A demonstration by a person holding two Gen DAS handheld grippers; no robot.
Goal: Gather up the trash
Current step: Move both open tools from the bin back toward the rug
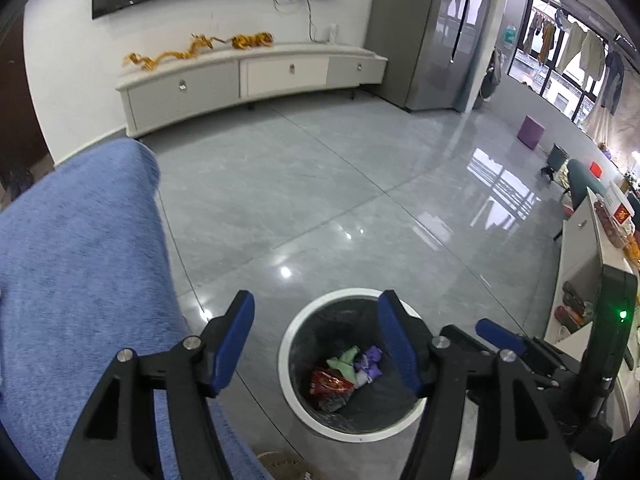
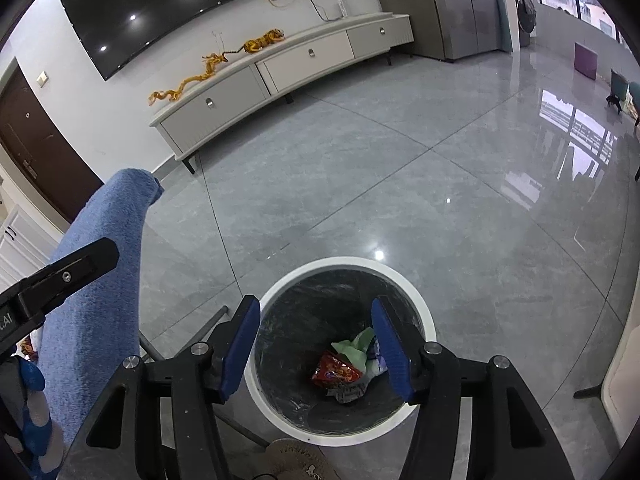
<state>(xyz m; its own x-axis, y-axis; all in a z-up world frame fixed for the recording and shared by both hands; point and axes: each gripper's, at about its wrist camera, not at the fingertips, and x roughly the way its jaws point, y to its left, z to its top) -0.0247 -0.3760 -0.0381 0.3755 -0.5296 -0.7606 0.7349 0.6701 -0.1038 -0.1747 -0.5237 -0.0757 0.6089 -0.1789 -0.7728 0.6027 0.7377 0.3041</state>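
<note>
A round trash bin with a white rim (image 1: 289, 344) and a black liner stands on the grey floor, also in the right wrist view (image 2: 424, 312). Inside lie a red snack wrapper (image 1: 330, 381) (image 2: 336, 372), a green scrap (image 1: 344, 360) (image 2: 356, 346), a purple-white scrap (image 1: 370, 362) and a dark crumpled piece (image 2: 346, 392). My left gripper (image 1: 316, 338) is open and empty above the bin's left side. My right gripper (image 2: 316, 344) is open and empty over the bin. The right gripper's finger (image 1: 500, 336) shows beside the left one.
A blue fabric-covered sofa arm (image 1: 80, 264) (image 2: 96, 280) rises at the left. A white TV cabinet (image 1: 256, 76) (image 2: 280, 72) with dragon and tiger figures stands under a wall TV. A fridge (image 1: 440, 32), a purple stool (image 1: 531, 131) and a white shelf (image 1: 580, 264) are to the right.
</note>
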